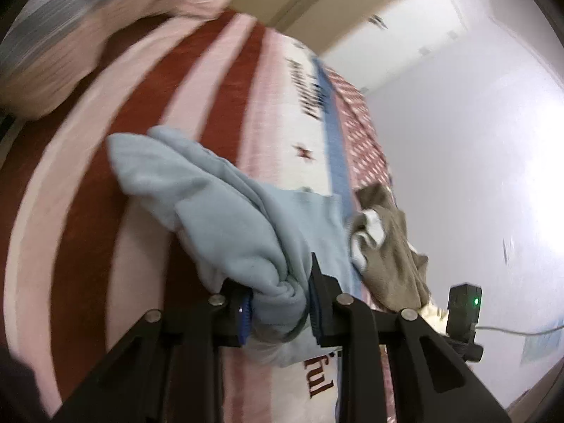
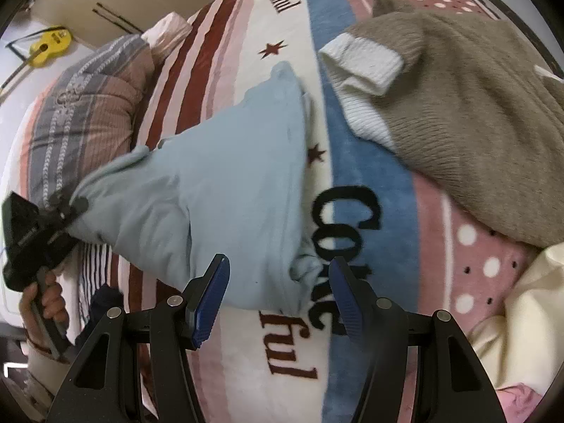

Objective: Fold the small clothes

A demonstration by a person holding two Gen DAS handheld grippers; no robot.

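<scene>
A small light blue garment (image 1: 225,208) lies bunched on the striped blanket (image 1: 141,148). My left gripper (image 1: 280,299) is shut on a gathered edge of it. In the right wrist view the same light blue garment (image 2: 218,190) stretches from the left gripper (image 2: 68,211), at the far left, toward my right gripper (image 2: 278,296). The right gripper is open, its blue pads on either side of the garment's near corner without closing on it.
A brown fuzzy garment with white cuffs (image 2: 469,105) lies at the right on the blanket (image 2: 373,183), and it also shows in the left wrist view (image 1: 391,246). A cream cloth (image 2: 528,317) lies at lower right. A plaid pillow (image 2: 88,105) sits at the left.
</scene>
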